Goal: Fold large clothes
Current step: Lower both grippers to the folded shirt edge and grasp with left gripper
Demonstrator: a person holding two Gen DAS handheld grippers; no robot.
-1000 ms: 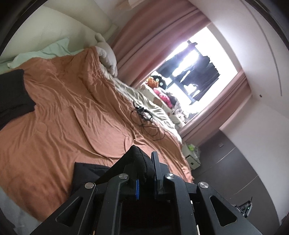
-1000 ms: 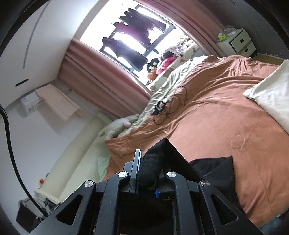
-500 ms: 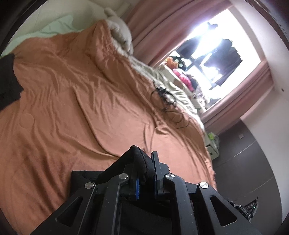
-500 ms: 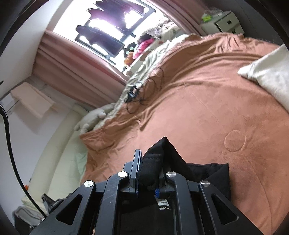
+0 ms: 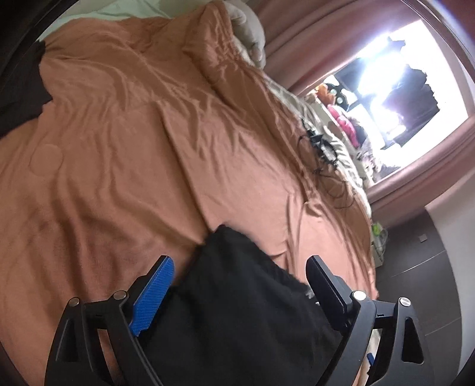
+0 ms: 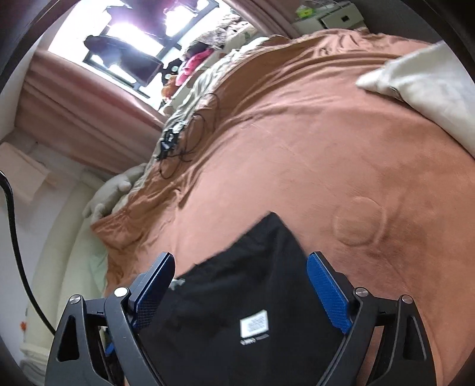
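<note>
A black garment (image 5: 237,300) lies on the rust-brown bedspread (image 5: 124,142). In the left wrist view my left gripper (image 5: 240,262) hangs just above one corner of it, jaws opening wide, pads clear of the cloth. In the right wrist view the same black garment (image 6: 237,297), with a white label (image 6: 254,323), lies under my right gripper (image 6: 241,261). Its jaws are opening too, and the blue pads (image 6: 326,291) stand apart from the fabric. A second dark piece of cloth (image 5: 20,89) shows at the left edge of the left wrist view.
A tangle of black cables (image 5: 319,151) lies on the bedspread toward the window (image 5: 383,89). A cream pillow (image 6: 421,86) sits at the right of the right wrist view. A pale plush toy (image 6: 109,193) rests near the headboard. White drawers (image 6: 335,17) stand beyond the bed.
Both grippers sank toward the bed while holding bunched black cloth, then spread their jaws. The garment's corners dropped out of the pads and now lie flat on the bedspread.
</note>
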